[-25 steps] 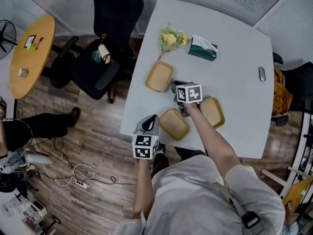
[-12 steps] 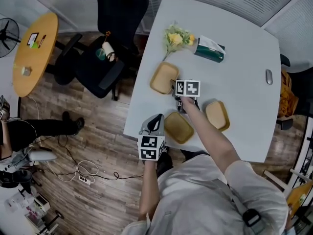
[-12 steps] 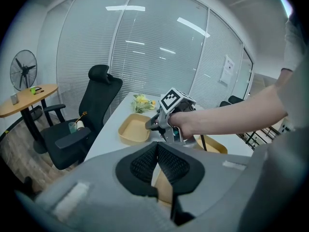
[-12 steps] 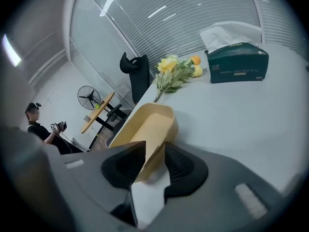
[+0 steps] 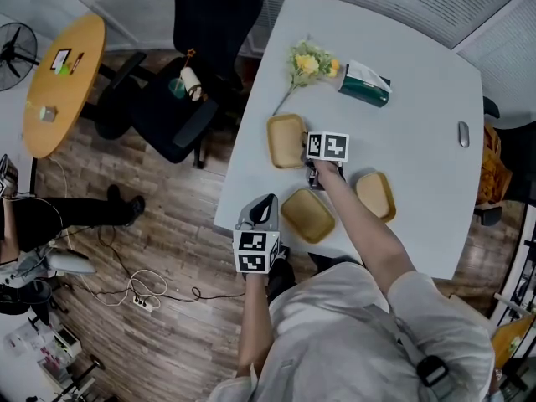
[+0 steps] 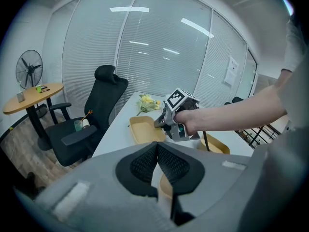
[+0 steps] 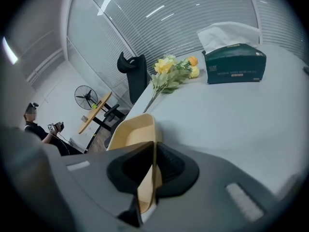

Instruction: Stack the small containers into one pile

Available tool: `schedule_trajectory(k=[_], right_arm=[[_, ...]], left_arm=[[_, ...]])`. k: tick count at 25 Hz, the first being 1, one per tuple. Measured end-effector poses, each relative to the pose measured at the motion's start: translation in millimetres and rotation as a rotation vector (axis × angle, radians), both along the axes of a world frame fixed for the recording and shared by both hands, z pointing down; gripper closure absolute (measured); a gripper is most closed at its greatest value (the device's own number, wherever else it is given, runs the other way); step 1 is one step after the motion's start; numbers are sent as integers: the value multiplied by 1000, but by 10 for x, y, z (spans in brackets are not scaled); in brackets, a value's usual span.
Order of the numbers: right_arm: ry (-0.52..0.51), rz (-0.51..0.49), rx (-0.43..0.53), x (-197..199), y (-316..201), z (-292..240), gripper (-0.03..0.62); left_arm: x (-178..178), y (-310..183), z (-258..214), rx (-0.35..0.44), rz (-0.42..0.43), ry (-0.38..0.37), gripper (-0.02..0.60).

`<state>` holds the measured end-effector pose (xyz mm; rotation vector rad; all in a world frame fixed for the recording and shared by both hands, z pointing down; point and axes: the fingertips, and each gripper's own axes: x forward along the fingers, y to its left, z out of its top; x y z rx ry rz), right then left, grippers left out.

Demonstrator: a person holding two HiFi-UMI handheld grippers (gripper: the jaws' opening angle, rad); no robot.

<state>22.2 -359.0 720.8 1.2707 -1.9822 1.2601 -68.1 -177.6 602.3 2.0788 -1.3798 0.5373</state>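
right gripper (image 7: 153, 151) has just been closing, now pinching the far container (image 5: 285, 139) by its thin side wall, likely to lift and stack it. left gripper (image 6: 157, 151) clenched, empty, parked by the worktop (image 5: 419, 82) edge.

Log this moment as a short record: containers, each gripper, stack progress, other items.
containers: three, tan, lying apart on the white table: far container, near container, right container
right gripper: jaws have just been closing; pinched on the far container's rim
left gripper: jaws together, nothing between them, by the table's near edge
stack: not begun, no container sits in another
other items: flowers, tissue box
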Motion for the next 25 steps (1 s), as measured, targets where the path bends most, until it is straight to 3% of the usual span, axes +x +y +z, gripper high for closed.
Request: schedule_trajectory(k=[12, 25], right_arm=[[-29, -71, 53, 106, 177, -312, 574], [-65, -276, 92, 109, 643, -739, 574]], left_arm=[[-32, 223, -36, 10, 17, 3, 575], [12, 460, -82, 26, 84, 2, 575]])
